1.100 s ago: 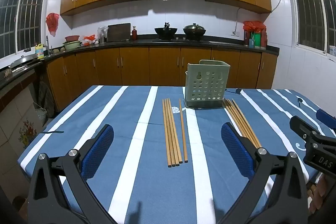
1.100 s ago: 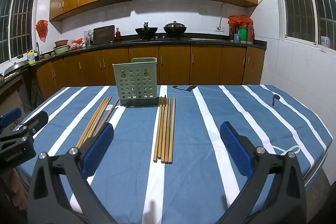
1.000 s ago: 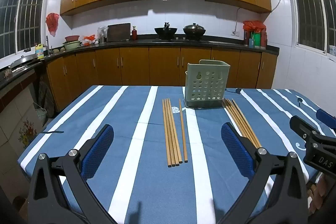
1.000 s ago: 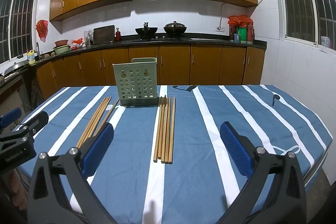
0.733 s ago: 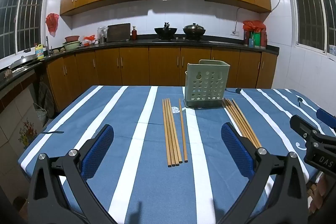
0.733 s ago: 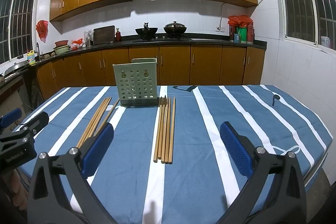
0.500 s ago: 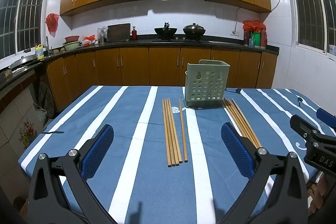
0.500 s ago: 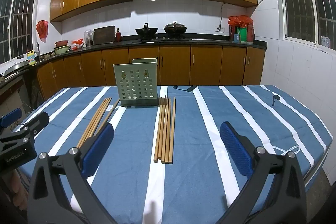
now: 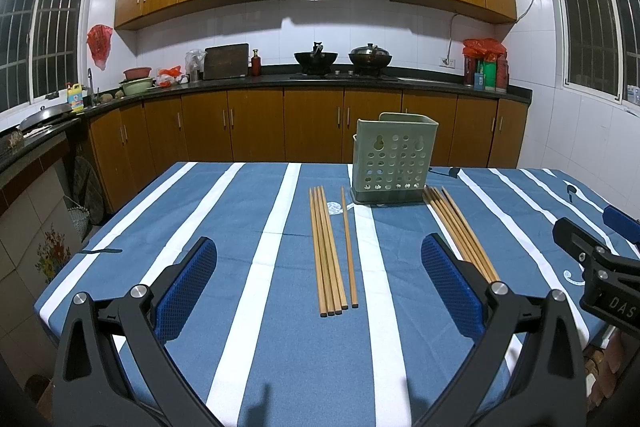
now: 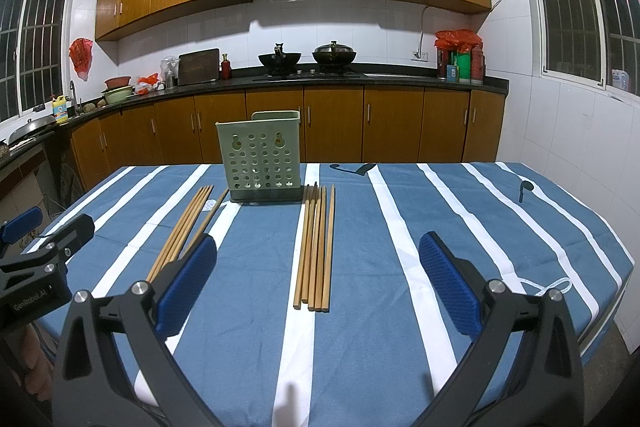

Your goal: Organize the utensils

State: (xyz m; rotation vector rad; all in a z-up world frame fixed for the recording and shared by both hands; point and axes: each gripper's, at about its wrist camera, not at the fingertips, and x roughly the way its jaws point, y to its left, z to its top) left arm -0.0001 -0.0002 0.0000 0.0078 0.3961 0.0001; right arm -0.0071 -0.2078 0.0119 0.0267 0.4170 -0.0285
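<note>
A pale green perforated utensil holder [image 9: 394, 158] [image 10: 262, 161] stands upright at the far middle of the blue-and-white striped tablecloth [image 9: 256, 339]. Two groups of several wooden chopsticks lie flat before it: one group [image 9: 327, 251] [image 10: 186, 227] to its left, the other group [image 9: 460, 231] [image 10: 316, 247] to its right. My left gripper [image 9: 318, 281] hovers open over the near table, facing the left group. My right gripper [image 10: 318, 281] is open too, facing the right group. Nothing sits between either pair of blue pads.
Each gripper shows at the edge of the other's view, the right gripper body [image 9: 596, 267] and the left gripper body [image 10: 36, 267]. Small dark items [image 10: 354, 169] [image 10: 525, 187] lie far on the cloth. Wooden cabinets and a counter with woks [image 9: 316, 58] run behind the table.
</note>
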